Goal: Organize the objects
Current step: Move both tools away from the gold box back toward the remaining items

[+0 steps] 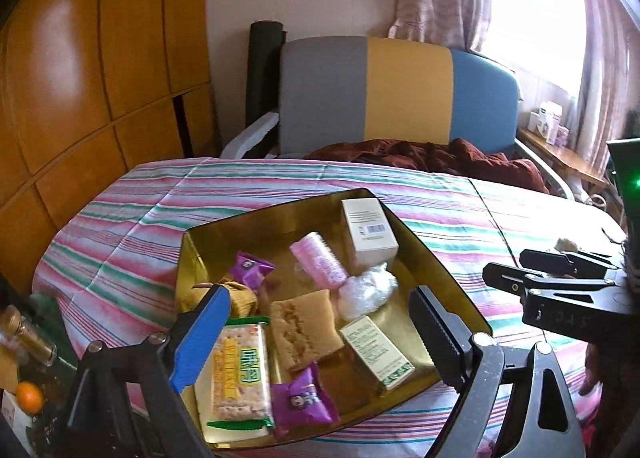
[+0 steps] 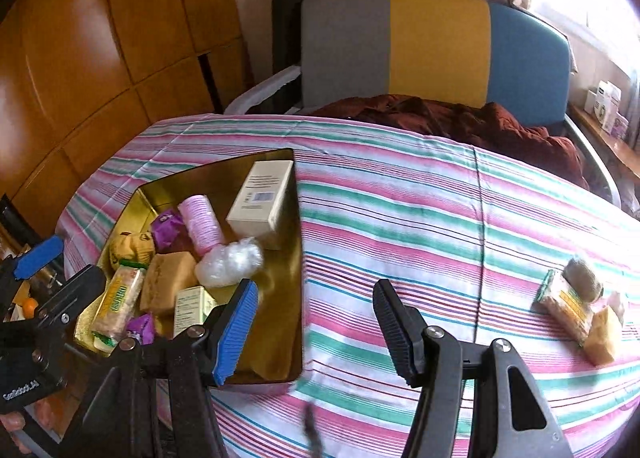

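1. The gold tin sits near the left edge of the striped bed cover, holding the cream box, pink roll and snack packets.
2. Loose packets lie near the cover's right edge, blurred.
3. The left gripper hangs above the tin, jaws spread, empty.
4. The right gripper stands open, empty; its frame is cut off below.

Left claw angled downward, jaws spread wide, blue pad on one finger, black ribbed pad on other, nothing gripped. Right claw tilted down, jaws parted about halfway, empty. Right claw visible at right edge of left wrist view; fingertips of person's hand just below it.
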`<state>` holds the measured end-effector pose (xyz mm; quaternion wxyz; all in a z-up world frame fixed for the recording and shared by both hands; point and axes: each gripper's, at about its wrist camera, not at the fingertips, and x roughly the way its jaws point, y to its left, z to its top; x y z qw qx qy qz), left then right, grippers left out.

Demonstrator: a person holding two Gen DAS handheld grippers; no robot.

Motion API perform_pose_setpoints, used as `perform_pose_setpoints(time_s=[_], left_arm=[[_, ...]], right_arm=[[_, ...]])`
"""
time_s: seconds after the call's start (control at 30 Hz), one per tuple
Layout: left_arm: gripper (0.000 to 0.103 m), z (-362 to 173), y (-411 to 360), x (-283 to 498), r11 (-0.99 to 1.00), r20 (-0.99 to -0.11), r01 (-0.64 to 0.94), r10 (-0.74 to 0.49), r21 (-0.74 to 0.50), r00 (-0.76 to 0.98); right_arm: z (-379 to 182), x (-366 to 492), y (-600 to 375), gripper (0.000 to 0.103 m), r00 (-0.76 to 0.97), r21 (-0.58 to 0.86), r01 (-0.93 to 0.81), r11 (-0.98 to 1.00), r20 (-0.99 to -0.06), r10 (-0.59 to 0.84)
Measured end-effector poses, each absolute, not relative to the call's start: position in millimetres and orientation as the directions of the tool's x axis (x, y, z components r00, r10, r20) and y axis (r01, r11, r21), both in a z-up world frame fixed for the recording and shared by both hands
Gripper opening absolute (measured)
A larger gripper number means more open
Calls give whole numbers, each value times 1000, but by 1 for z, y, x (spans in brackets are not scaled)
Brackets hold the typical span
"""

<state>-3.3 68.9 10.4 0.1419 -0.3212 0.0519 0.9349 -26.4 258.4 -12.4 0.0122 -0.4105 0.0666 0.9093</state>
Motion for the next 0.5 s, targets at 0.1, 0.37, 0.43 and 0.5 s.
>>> perform_pose_setpoints(time_s=[0.1, 0.37, 0.43, 0.5], left_arm=[[91, 10, 76, -2, -946, -620, -324, 247, 13, -745], [91, 8, 99, 3, -920, -630, -391, 290, 25, -721], [91, 6, 104, 4, -914, -634, -405, 298, 25, -713], [91, 5, 110, 5, -907, -638, -419, 309, 24, -705]], right_arm=[[-16, -24, 269, 61, -656, 112, -99, -989, -755, -20], [-24, -15, 308, 61, -633, 128, -191, -973, -774, 22], [-26, -12, 322, 61, -623, 133, -223, -966, -782, 36], [-28, -10, 333, 61, -611, 132, -249, -960, -790, 50]])
